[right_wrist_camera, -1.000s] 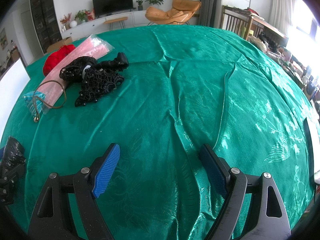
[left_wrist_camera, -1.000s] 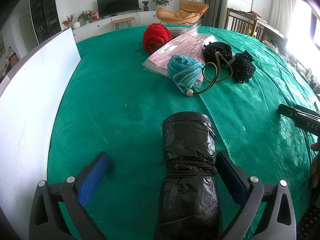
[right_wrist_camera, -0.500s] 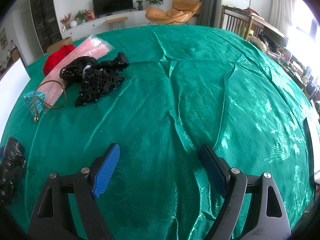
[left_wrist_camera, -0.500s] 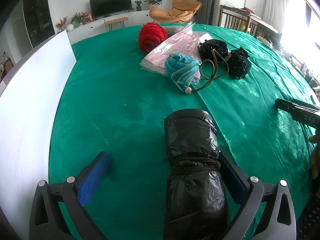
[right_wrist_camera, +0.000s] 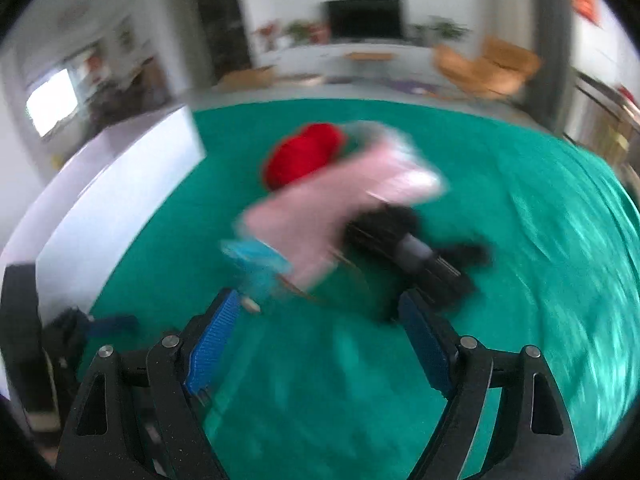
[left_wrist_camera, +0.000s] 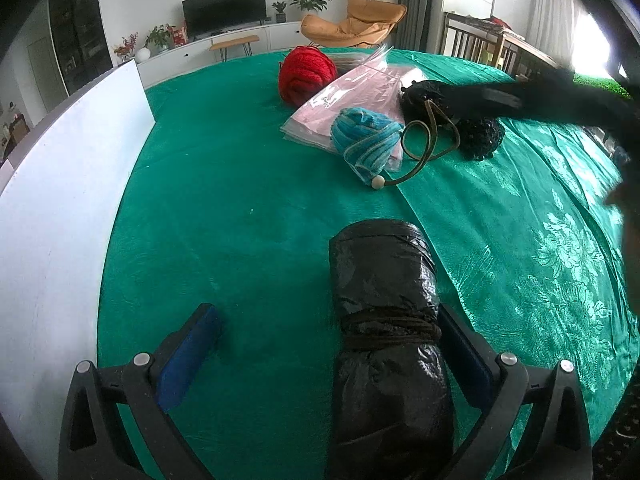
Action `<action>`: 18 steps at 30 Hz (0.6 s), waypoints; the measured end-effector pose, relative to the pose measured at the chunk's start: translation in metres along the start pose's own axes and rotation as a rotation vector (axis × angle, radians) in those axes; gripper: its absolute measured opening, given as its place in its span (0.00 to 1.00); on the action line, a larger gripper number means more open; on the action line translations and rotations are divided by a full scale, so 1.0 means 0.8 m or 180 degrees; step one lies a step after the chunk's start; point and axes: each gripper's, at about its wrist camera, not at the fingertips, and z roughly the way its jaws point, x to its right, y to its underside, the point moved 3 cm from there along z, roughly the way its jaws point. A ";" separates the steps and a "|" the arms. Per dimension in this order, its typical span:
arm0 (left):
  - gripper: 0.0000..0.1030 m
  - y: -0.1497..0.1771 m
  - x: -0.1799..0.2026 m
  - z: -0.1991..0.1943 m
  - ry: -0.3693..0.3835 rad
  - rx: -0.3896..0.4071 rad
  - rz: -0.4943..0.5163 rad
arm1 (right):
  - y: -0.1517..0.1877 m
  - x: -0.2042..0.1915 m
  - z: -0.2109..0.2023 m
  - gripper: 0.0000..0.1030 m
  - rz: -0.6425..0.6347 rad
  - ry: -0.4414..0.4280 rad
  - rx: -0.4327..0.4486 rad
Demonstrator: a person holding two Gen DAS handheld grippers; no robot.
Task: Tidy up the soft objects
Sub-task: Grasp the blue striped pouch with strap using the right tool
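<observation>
On the green satin-covered desk [left_wrist_camera: 248, 184], the left tool [left_wrist_camera: 320, 352] stands wide over a black plastic bundle tied with dark cord [left_wrist_camera: 386, 312]. The bundle lies lengthwise between the fingers, against the right one and well clear of the left blue pad [left_wrist_camera: 188, 354], so it is not clamped; probably a staged spot for sorted items or a pick not yet closed. Whether the right finger actually presses it cannot be told, since the bundle covers that pad.

Remaining soft things sit clustered toward the far side: a red yarn ball [left_wrist_camera: 306, 74], a flat pink packet in clear plastic [left_wrist_camera: 352, 100] beside it, a blue striped knit pouch [left_wrist_camera: 366, 140] lying on the packet's near corner, and a black beaded mesh piece [left_wrist_camera: 478, 138] with a thin olive cord and bead [left_wrist_camera: 430, 148] looped across.

The right tool [right_wrist_camera: 320, 340] is wide and empty, aimed at that cluster, likely lining up on the black piece or the pouch. Its view is heavily motion-blurred: outlines smear, the black piece reads only as a dark mass, and the cord is barely traceable. In the left view the right tool is a dark streak over the black piece, hiding part of it. A white board [left_wrist_camera: 60, 184] along the left is cut off by the frame.
</observation>
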 end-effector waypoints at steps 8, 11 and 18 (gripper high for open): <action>1.00 0.000 0.000 0.000 0.0001 0.0001 0.0001 | -0.004 -0.041 0.084 0.46 -0.0266 0.0066 -0.0637; 1.00 0.000 0.000 0.000 0.0001 0.0000 0.0001 | 0.008 -0.026 0.053 0.46 -0.0069 0.0074 -0.0510; 1.00 -0.001 0.000 0.000 0.0015 -0.0025 0.0014 | 0.048 0.024 -0.037 0.46 0.0386 0.0010 -0.0307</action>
